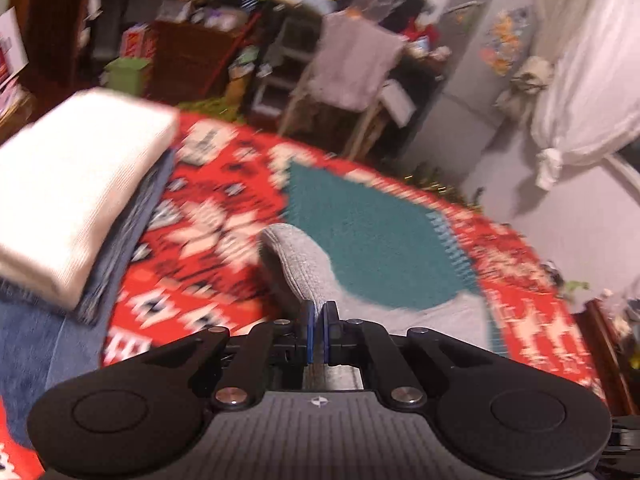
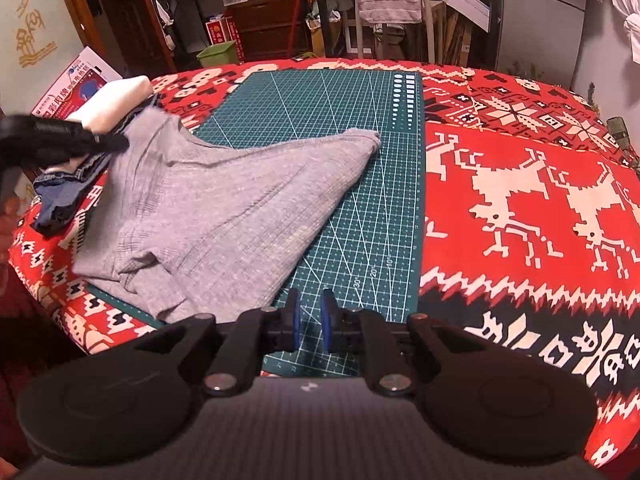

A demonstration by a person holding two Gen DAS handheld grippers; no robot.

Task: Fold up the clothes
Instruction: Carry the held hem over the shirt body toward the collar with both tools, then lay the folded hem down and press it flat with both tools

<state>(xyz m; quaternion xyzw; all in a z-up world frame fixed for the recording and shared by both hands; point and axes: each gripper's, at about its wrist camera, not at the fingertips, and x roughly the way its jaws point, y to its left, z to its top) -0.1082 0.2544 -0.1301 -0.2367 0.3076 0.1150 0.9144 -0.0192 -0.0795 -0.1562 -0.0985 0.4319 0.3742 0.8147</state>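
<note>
Grey garment (image 2: 224,208) seemingly pinched in left tongs (image 1: 319,312) (blurred).

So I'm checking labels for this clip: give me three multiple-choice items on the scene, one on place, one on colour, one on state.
1. The grey garment lies mostly on:
A. the green cutting mat
B. the floor
C. a chair seat

2. The folded item topping the pile is:
A. black
B. white
C. yellow

3. The left gripper is:
A. wide open
B. out of view
C. shut on grey cloth

Answers: 1 A, the mat's grid shows around it; 2 B, white cloth lies over denim; 3 C, grey fabric sits between its closed pads.
</note>
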